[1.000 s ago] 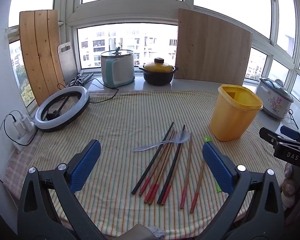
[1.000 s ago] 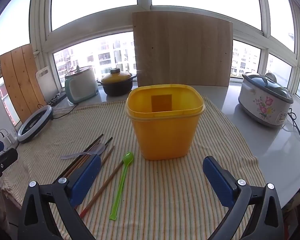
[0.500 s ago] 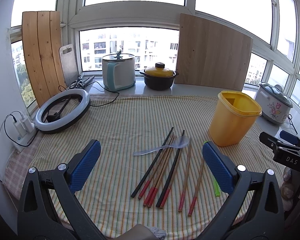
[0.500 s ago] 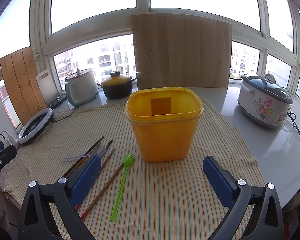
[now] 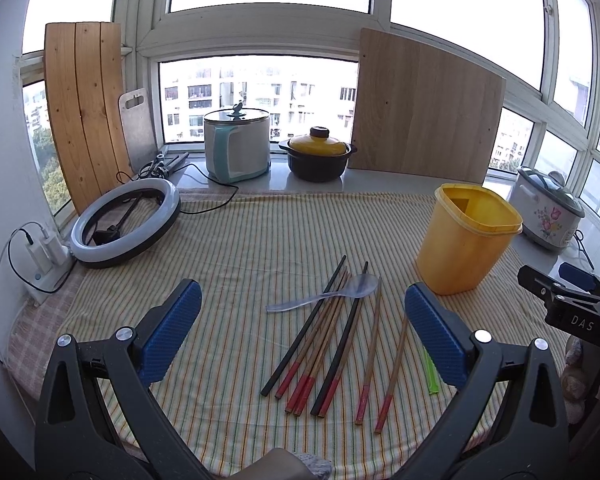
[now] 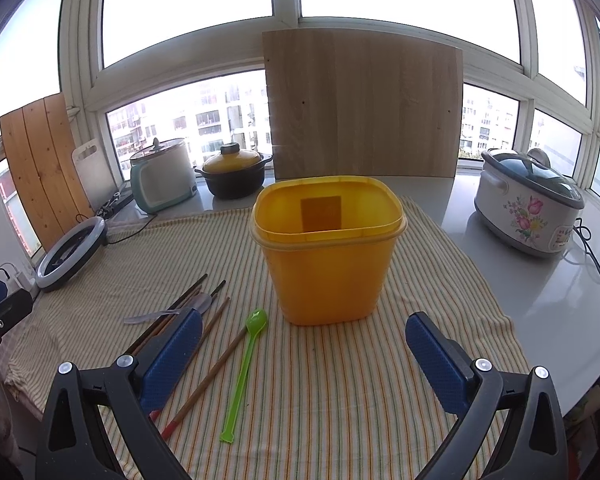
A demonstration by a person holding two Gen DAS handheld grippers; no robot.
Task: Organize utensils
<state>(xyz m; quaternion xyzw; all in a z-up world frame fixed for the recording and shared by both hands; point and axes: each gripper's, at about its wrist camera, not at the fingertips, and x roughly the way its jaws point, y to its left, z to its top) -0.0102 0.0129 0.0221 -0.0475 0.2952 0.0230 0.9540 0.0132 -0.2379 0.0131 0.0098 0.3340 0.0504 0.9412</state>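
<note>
Loose bundle of chopsticks (image 5: 332, 336), some black, some brown wood, most with red tips, fanned out on a striped cloth (image 5: 240, 264) in the middle of the table. Across their far ends, a clear plastic spoon (image 5: 324, 296), bowl pointing right. Just to the right, a bright green long-handled spoon (image 6: 244, 372), flat on the cloth beside one brown chopstick. Further right, near the spoon's bowl, an upright yellow plastic tub (image 6: 328, 256), open-topped, nothing visible inside. Left gripper (image 5: 300, 336) above the chopsticks, blue pads (image 5: 168, 336) spread wide, holding nothing. Right gripper (image 6: 300, 364) facing the tub, fingers likewise wide apart, holding nothing. Behind, along the windowsill: ring light (image 5: 124, 224), pots, wooden boards.
</note>
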